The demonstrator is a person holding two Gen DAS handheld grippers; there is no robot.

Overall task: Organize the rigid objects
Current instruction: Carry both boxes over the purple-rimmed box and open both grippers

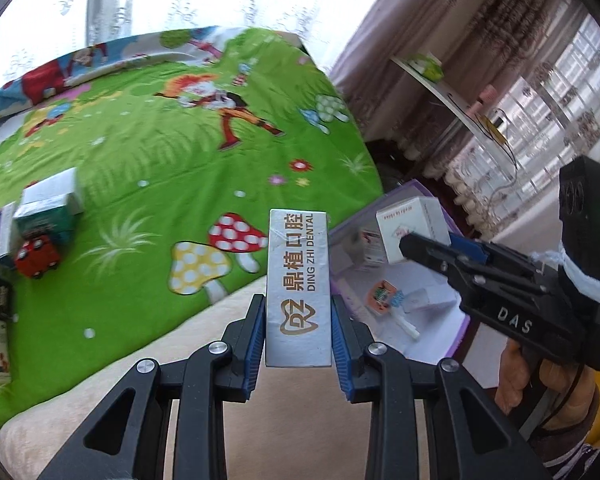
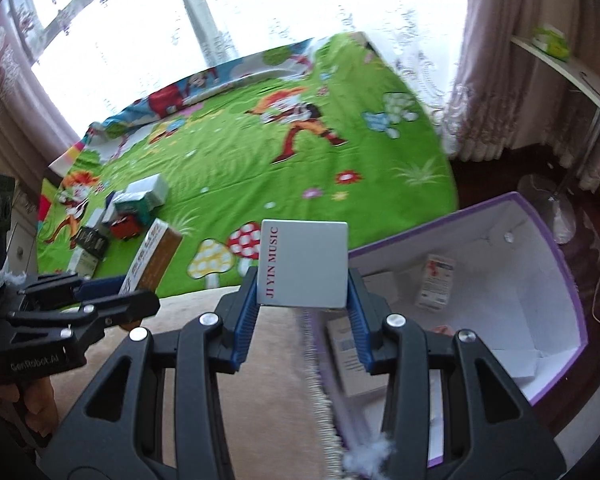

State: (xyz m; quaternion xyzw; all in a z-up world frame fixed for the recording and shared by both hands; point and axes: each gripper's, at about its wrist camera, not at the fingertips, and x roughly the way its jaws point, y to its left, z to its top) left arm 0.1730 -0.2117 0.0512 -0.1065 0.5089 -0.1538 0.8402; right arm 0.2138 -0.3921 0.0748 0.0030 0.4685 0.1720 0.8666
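My left gripper (image 1: 298, 320) is shut on a tall silver dental box (image 1: 299, 280) and holds it upright over the bed's edge; it also shows in the right wrist view (image 2: 152, 264). My right gripper (image 2: 303, 308) is shut on a white square music box (image 2: 304, 264), held over the near rim of the purple-edged white storage box (image 2: 556, 240). In the left wrist view the right gripper (image 1: 416, 246) holds that white box (image 1: 412, 228) above the storage box (image 1: 440, 344). A pile of small boxes and a red toy car (image 1: 36, 256) lies on the green bed cover at left.
The green cartoon bed cover (image 1: 180, 140) spreads ahead, with a beige blanket edge (image 1: 180, 344) near me. The storage box holds several small cartons (image 2: 434, 284). A white shelf (image 1: 444, 88) and curtains stand at right. The pile also shows in the right wrist view (image 2: 128, 208).
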